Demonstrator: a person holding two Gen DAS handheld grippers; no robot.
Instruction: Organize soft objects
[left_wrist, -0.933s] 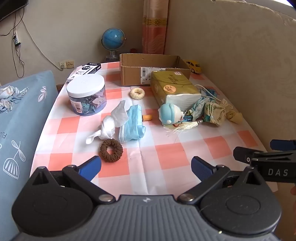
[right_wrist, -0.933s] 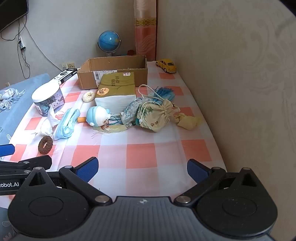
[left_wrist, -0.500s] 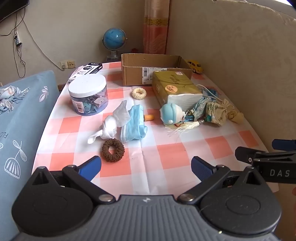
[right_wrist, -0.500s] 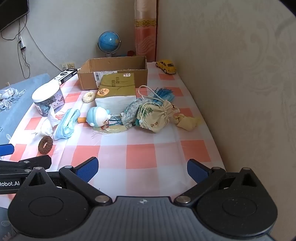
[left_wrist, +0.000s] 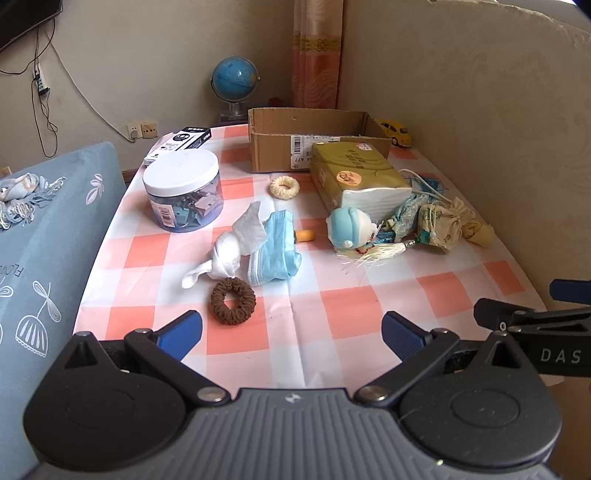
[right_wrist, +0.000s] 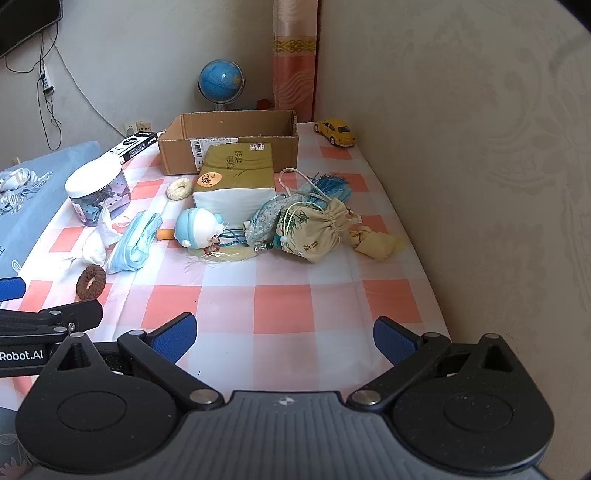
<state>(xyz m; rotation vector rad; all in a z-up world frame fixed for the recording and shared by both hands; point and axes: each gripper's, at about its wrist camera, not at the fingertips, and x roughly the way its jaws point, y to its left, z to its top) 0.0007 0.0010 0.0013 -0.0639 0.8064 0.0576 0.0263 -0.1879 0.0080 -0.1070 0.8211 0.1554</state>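
- The tissue pack (left_wrist: 356, 177) is standing in front of the cardboard box (left_wrist: 310, 138), hiding part of the box's front wall; nothing of the box's inside is showing in either view.
- The white tissue (left_wrist: 232, 247) is lying over part of the blue face mask (left_wrist: 275, 251), and an orange piece (left_wrist: 304, 235) is poking out from behind the mask, too covered to identify.
- The left gripper (left_wrist: 291, 328) is hovering low over the near edge of the checked tablecloth (left_wrist: 332, 314), fingers spread wide and holding nothing, with the brown scrunchie (left_wrist: 232, 301) lying just ahead of its left fingertip (left_wrist: 181, 330).
- The right gripper (right_wrist: 284, 336) is hanging beside it, likewise spread wide and empty, pointing at the soft pile mid-table.
- The right view is showing the drawstring pouch (right_wrist: 314, 232), the small doll (right_wrist: 197, 227) and the pale yellow cloth (right_wrist: 376, 242) clearly; in the left view these are crowding together at the far right.
- The left view is showing the jar (left_wrist: 183, 192) and cream ring (left_wrist: 284, 187) more openly.
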